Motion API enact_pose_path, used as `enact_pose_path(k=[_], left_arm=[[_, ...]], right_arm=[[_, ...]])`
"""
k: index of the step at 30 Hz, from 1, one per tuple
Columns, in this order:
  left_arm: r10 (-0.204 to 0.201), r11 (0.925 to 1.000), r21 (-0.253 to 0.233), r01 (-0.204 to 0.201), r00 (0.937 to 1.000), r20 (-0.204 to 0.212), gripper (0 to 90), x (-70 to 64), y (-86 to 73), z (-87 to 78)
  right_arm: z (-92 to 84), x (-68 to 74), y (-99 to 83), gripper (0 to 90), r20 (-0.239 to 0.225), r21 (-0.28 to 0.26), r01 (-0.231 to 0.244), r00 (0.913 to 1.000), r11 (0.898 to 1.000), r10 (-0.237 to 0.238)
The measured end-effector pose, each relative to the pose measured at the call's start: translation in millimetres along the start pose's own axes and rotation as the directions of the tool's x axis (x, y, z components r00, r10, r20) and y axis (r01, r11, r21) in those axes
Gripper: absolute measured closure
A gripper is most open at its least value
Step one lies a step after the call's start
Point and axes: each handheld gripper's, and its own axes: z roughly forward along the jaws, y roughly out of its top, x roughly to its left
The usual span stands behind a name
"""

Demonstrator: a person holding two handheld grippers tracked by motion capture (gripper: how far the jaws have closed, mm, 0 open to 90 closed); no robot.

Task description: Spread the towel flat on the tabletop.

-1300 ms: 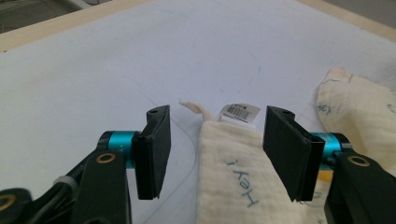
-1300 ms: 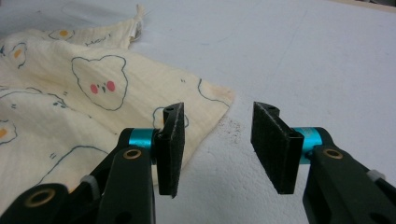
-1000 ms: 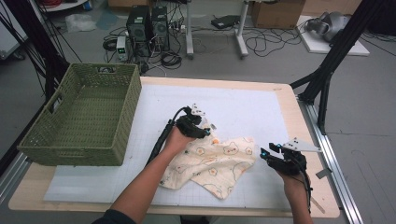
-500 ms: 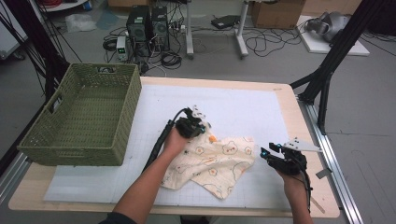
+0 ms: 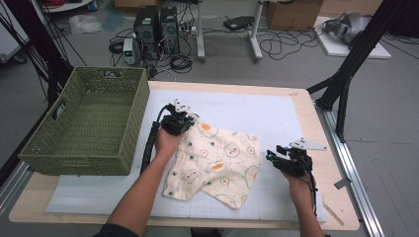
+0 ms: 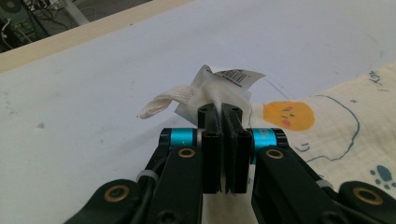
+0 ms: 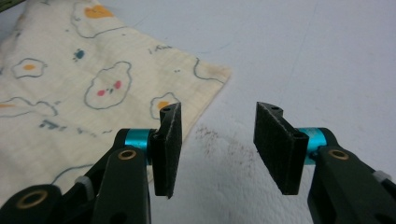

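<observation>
Here, cloth [image 6: 219, 88] inside hand-held gripper [image 6: 223, 112]

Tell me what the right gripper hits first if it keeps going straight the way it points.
Probably the cloth: the open right gripper points across bare white mat at the cloth's near corner, which lies just ahead, slightly to its left. Depth is hard to judge.

The left gripper [image 5: 184, 117] sits at the far corner of the cloth [image 5: 217, 163], its two black jaws pressed flat together on a pinch of that corner's fabric. The left forearm [image 5: 141, 192] runs up to it from the near side of the cloth, hand wrapped around the gripper's body. The right gripper [image 5: 276, 155] hovers just beside the cloth's right corner, jaws parted with nothing between them, having just been opening slightly, pointed toward the cloth.
</observation>
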Motion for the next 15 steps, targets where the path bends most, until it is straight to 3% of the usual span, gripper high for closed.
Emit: enact_pose_path(k=[4,6,8,9,11,15], left_arm=[[-0.053,0.9985,-0.01,0.053,0.9982,-0.026,86.7,16.5,-3.8,0.3],[-0.087,0.9961,-0.018,0.086,0.9954,-0.04,86.7,23.7,-6.0,0.2],[-0.118,0.9928,-0.019,0.118,0.9925,-0.03,86.5,28.6,-8.8,0.4],[-0.12,0.9926,-0.019,0.12,0.9927,-0.006,85.8,29.6,-10.2,0.7],[-0.114,0.9934,-0.01,0.114,0.9932,0.026,76.4,28.4,-11.2,0.9],[-0.122,0.9921,-0.022,0.123,0.9919,0.033,55.7,24.0,-8.5,-2.4]], right_arm=[[22.8,0.7,4.0,47.5,0.009,0.027,-0.038,0.9992,0.999,0.038],[32.7,5.1,5.5,47.5,0.01,0.036,-0.033,0.9994,0.999,0.033],[41.2,10.6,7.8,47.7,0.004,0.048,-0.01,0.9999,0.999,0.01],[44.5,13.7,9.4,47.7,0.0,0.056,-0.011,0.9999,0.998,0.011],[51.8,18.5,12.7,47.7,-0.01,0.063,0.01,0.9999,0.998,-0.01],[64.4,24.8,16.8,47.8,-0.017,0.087,0.017,0.9997,0.996,-0.015]])
